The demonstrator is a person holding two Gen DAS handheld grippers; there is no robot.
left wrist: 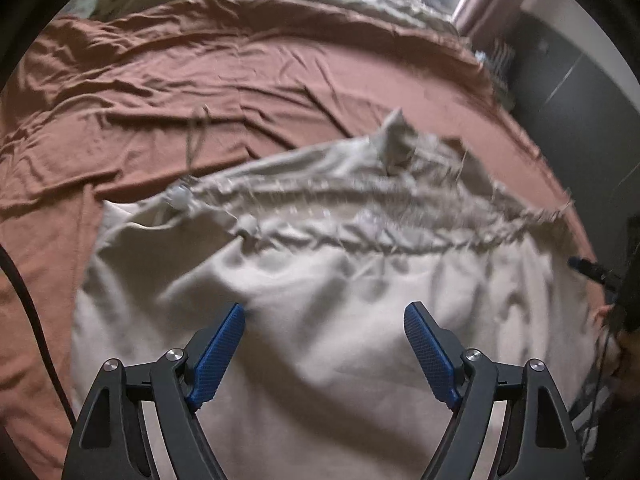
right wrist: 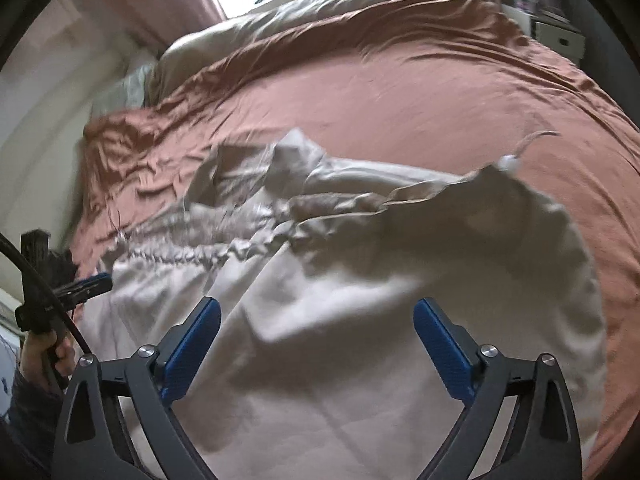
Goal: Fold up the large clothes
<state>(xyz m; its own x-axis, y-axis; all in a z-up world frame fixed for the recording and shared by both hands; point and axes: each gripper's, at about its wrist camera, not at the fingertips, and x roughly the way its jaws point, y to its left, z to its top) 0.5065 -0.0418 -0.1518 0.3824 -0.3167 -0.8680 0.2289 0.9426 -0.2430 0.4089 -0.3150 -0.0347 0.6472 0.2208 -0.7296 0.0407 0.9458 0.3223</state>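
Lying crumpled on the rust-brown bedsheet (left wrist: pixel 160 80) is the beige garment (left wrist: pixel 320 280), its gathered waistband (left wrist: pixel 360 216) across the middle. The left gripper (left wrist: pixel 324 312) and right gripper (right wrist: pixel 316 308) hover above it, jaws spread apart, holding nothing.

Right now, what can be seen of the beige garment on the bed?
The beige garment is pale, thin woven cloth, lying crumpled and mostly spread on the rust-brown bedsheet. A gathered, elasticated band runs across it, and a drawstring with a whitish toggle trails onto the sheet. One edge is flipped up in a peak. The left gripper and right gripper are both above it, jaws wide apart, gripping nothing; whether they touch the cloth is unclear.
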